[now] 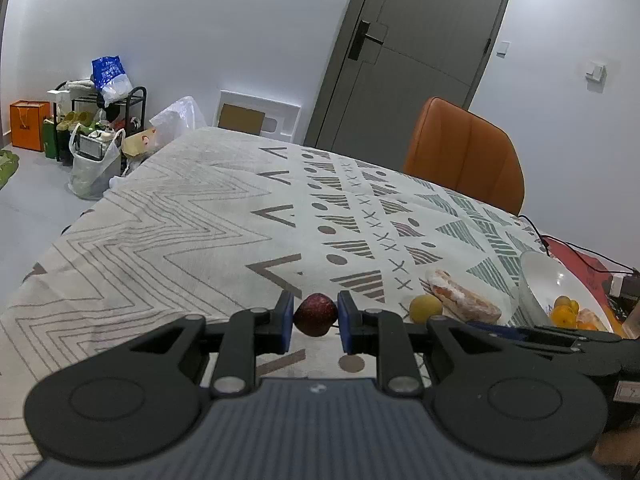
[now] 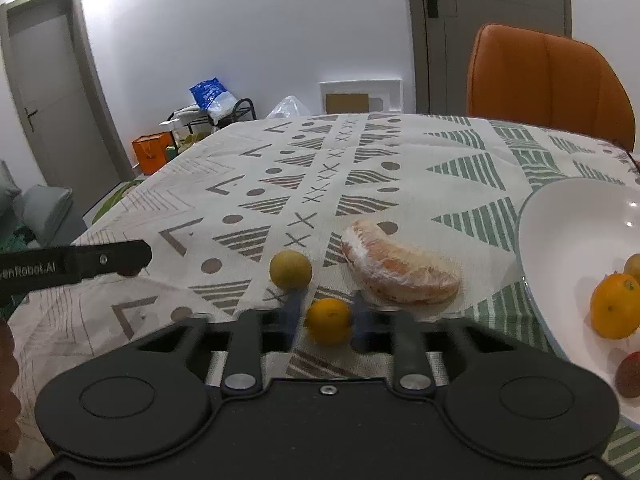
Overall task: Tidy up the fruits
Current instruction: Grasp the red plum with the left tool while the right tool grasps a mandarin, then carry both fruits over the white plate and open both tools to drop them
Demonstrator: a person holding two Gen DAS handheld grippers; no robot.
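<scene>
My left gripper (image 1: 315, 318) is shut on a dark red fruit (image 1: 315, 314) and holds it above the patterned tablecloth. My right gripper (image 2: 326, 318) is shut on a small orange (image 2: 329, 320), its fingers blurred. A yellow-green round fruit (image 2: 291, 269) lies just beyond it; it also shows in the left wrist view (image 1: 425, 308). A plastic-wrapped pomelo wedge (image 2: 398, 270) lies beside it, also in the left wrist view (image 1: 464, 298). A white bowl (image 2: 560, 232) at the right holds an orange (image 2: 615, 306) and a red fruit (image 2: 629, 374).
The table carries a patterned cloth (image 1: 200, 208). An orange chair (image 2: 548, 80) stands at the far side. The left gripper's arm (image 2: 76, 266) reaches in from the left of the right wrist view. Bags and a rack (image 1: 96, 128) stand on the floor by the wall.
</scene>
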